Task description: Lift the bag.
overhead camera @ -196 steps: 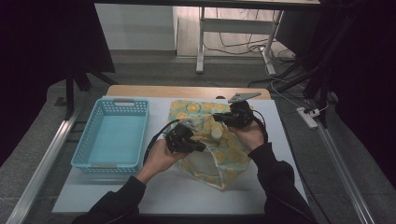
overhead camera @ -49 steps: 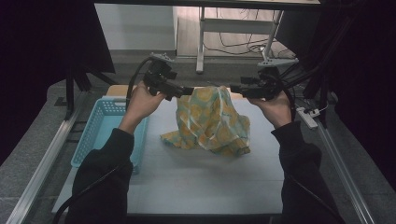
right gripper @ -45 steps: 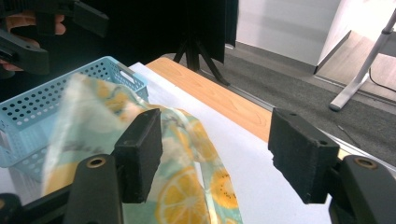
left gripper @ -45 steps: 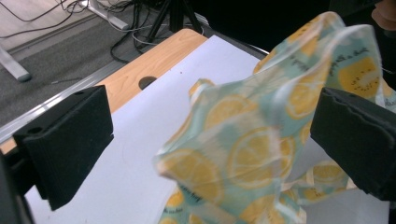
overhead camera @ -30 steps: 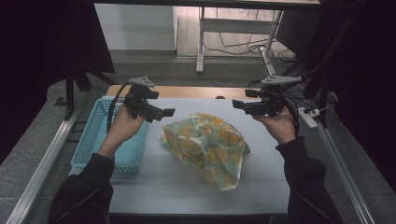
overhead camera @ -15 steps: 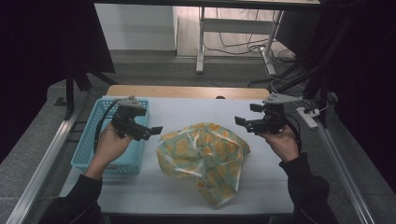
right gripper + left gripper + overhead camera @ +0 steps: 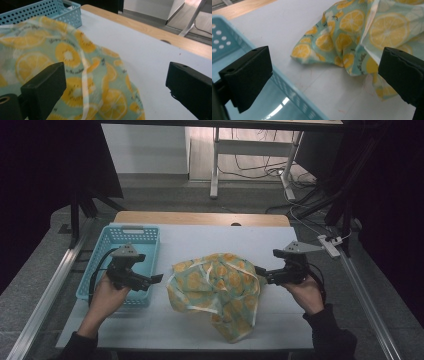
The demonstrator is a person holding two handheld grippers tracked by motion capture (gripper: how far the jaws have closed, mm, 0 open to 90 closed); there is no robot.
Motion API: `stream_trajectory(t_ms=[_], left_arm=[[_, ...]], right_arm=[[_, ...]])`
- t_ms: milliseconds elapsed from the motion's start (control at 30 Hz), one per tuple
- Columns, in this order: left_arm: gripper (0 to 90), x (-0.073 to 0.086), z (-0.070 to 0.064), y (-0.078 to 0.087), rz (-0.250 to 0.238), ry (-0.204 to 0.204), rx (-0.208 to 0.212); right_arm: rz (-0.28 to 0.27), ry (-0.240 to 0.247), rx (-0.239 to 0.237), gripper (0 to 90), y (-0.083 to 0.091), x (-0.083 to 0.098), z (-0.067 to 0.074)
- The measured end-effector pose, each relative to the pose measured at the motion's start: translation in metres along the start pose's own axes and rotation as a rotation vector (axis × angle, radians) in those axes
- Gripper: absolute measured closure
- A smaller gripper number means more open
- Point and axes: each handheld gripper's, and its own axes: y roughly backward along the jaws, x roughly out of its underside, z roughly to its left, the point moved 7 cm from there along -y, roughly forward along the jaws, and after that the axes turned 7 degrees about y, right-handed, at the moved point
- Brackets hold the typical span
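Observation:
A light green cloth with a lemon print (image 7: 217, 290) lies crumpled in the middle of the white table (image 7: 200, 240). My left gripper (image 7: 156, 279) hovers low by the basket's right rim, just left of the cloth, with its jaws wide apart and nothing between them (image 7: 324, 75). The cloth's edge (image 7: 362, 32) lies ahead of it. My right gripper (image 7: 260, 271) points at the cloth's right edge. Its jaws have just been opening and stand wide (image 7: 115, 85). The cloth (image 7: 50, 62) lies below them, and the pads do not touch it.
A light blue plastic basket (image 7: 122, 260) stands at the table's left side, its rim close under my left gripper (image 7: 227, 42). A wooden strip (image 7: 200, 217) runs along the far edge. A white power strip (image 7: 330, 245) lies off the right side.
The cloth, held up between both grippers earlier, has dropped and settled on the table. Both hands have come down and toward the near side, on either side of the cloth.

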Motion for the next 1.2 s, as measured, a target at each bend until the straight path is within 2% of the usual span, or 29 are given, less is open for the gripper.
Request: stream_trajectory(t_ms=[333,433,567,700,767,967,1100,1200], left_arm=[[0.0,0.039,-0.013,0.015,-0.011,0.022,-0.017],[0.0,0.053,-0.017,0.02,-0.018,0.038,-0.014],[0.0,0.072,-0.021,0.026,-0.028,0.058,0.01],[0.0,0.088,-0.021,0.034,-0.047,0.082,0.005],[0.0,0.096,-0.022,0.037,-0.052,0.093,-0.003],[0.0,0.128,-0.021,0.042,-0.022,0.109,-0.072],[0.0,0.144,-0.016,0.046,-0.018,0.15,-0.079],[0.0,0.153,-0.012,0.046,0.007,0.146,-0.126]], right_arm=[[0.023,-0.041,0.003,0.0,0.011,0.037,0.019],[0.026,-0.054,0.006,0.0,0.017,0.049,0.023],[0.04,-0.054,0.018,0.0,0.023,0.065,0.03],[0.037,-0.084,0.022,0.0,0.028,0.083,0.036],[0.044,-0.093,0.023,0.0,0.031,0.093,0.039],[0.067,-0.11,0.042,0.0,0.044,0.116,0.047],[0.099,-0.095,0.081,0.0,0.051,0.129,0.049],[0.122,-0.104,0.084,0.0,0.054,0.139,0.051]])
